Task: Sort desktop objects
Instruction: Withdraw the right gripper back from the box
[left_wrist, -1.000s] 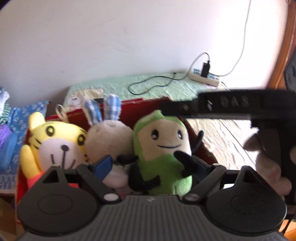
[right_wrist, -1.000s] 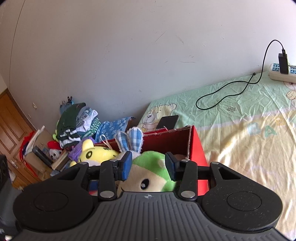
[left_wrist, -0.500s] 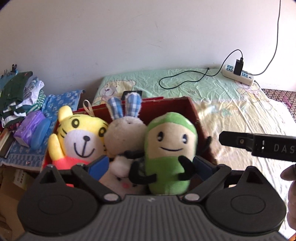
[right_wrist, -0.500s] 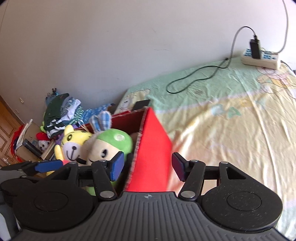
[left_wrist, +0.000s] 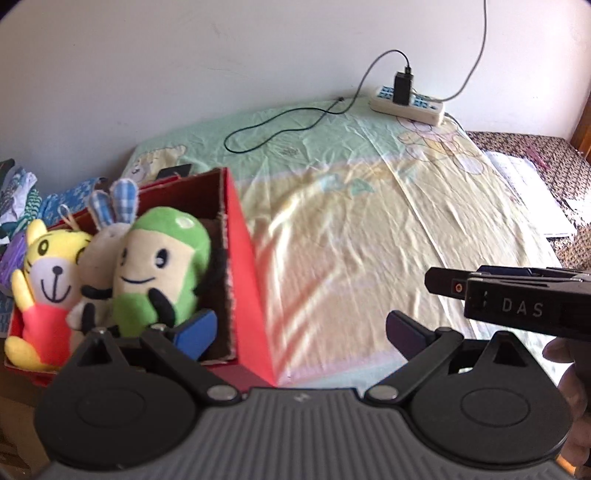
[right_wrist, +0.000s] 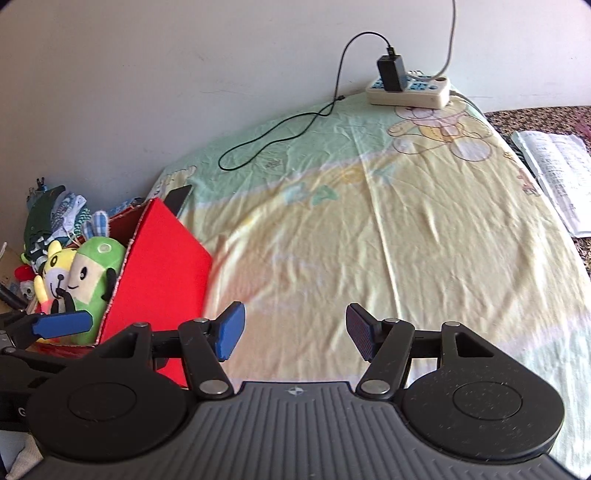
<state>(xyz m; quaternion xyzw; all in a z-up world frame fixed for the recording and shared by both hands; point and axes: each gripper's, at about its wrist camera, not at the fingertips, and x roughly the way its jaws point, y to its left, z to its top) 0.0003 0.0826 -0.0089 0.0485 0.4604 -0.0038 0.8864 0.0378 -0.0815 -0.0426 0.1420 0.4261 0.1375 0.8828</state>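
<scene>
Left of both empty tools, the right tool (right_wrist: 293, 334) opening and the left tool (left_wrist: 301, 332) spread wide, a green plush (left_wrist: 159, 269) sits upright in the red box (left_wrist: 245, 280).

"DAS" — on the right tongs' (left_wrist: 524, 308) black body

Red box (left_wrist: 247, 273) on sheet, holding upright tiger (left_wrist: 48, 273), bunny (left_wrist: 101, 240), green plush (left_wrist: 159, 266)

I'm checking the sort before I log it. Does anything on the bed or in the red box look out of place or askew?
Mostly tidy. The three plush toys, yellow tiger, rabbit and green plush, sit upright in the red box. Still loose on the sheet: a dark phone behind the box, the power strip with its trailing cable, and papers at the right edge.
</scene>
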